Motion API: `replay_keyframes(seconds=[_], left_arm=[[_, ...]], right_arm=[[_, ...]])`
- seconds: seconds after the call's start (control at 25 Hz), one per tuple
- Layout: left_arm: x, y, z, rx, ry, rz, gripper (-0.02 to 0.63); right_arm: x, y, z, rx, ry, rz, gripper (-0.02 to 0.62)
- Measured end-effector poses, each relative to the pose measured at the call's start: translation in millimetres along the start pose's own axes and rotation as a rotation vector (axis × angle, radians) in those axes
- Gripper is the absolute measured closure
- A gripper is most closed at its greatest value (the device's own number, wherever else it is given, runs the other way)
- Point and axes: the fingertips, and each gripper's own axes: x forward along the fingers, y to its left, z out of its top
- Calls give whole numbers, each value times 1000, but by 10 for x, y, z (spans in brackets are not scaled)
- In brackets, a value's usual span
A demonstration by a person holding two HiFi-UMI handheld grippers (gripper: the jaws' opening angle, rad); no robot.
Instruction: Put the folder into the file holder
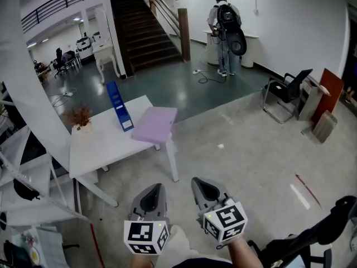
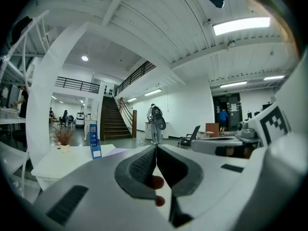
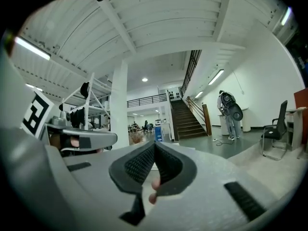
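Left claw (image 1: pixel 155 188) and right claw (image 1: pixel 199 183) are both closed on nothing, well short of the desk (image 1: pixel 100 144). The purple folder (image 1: pixel 154 124) lies on the desk's corner beside the upright blue file holder (image 1: pixel 119 106). Best to walk in, open the jaws and pinch the near edge.

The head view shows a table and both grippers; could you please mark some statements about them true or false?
1. The purple folder lies flat on the white table, overhanging its edge. True.
2. The folder stands inside the blue file holder. False: it lies beside the holder.
3. The left gripper is shut with nothing between its jaws. True.
4. The right gripper holds the folder. False: it is shut and empty, away from the table.
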Motion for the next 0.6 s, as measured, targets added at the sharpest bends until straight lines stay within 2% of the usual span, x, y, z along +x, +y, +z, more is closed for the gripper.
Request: replay_keyframes(seconds=[0.6], left_arm=[[598,269,-26,-3,18,-32,600]], right_arm=[[642,-284,-36,-6,25,-13,595]])
